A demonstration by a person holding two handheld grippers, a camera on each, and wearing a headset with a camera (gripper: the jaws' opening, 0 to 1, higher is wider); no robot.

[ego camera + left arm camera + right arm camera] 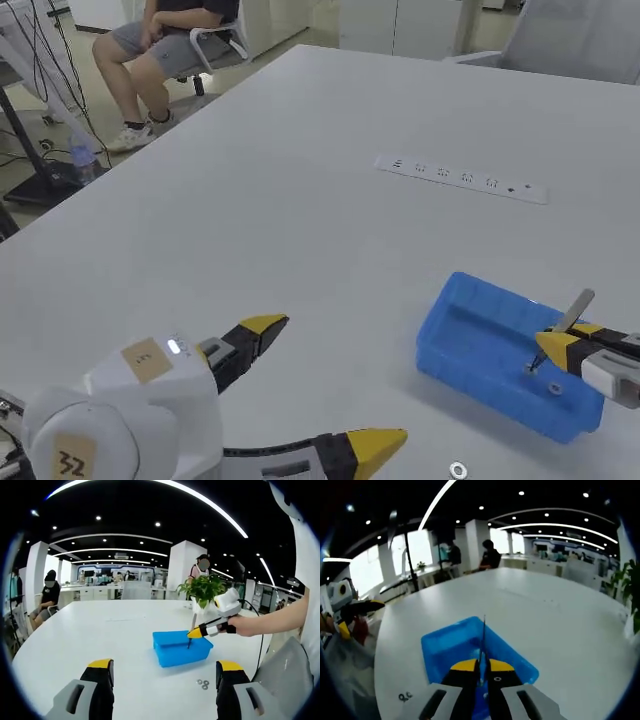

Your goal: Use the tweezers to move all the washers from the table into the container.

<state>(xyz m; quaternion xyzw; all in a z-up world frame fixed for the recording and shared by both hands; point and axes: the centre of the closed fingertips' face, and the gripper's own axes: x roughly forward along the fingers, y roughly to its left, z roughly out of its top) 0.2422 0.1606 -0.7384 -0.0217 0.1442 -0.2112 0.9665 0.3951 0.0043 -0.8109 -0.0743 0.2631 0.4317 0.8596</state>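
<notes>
Jaws of the right gripper (481, 666) are pinched close on the tweezers (483, 639), whose tips hang inside the blue container (432, 645), likely so that a washer drops within its walls; whether the tips carry one is too small to tell. Left gripper (320, 382) jaws stand wide apart and grasp nothing, held low over the table (300, 200), probably just out of the way. Two washers (202, 684) lie on the table near the container, side by side. They are small, flat, silvery rings, thin enough to need fine tips.
</notes>
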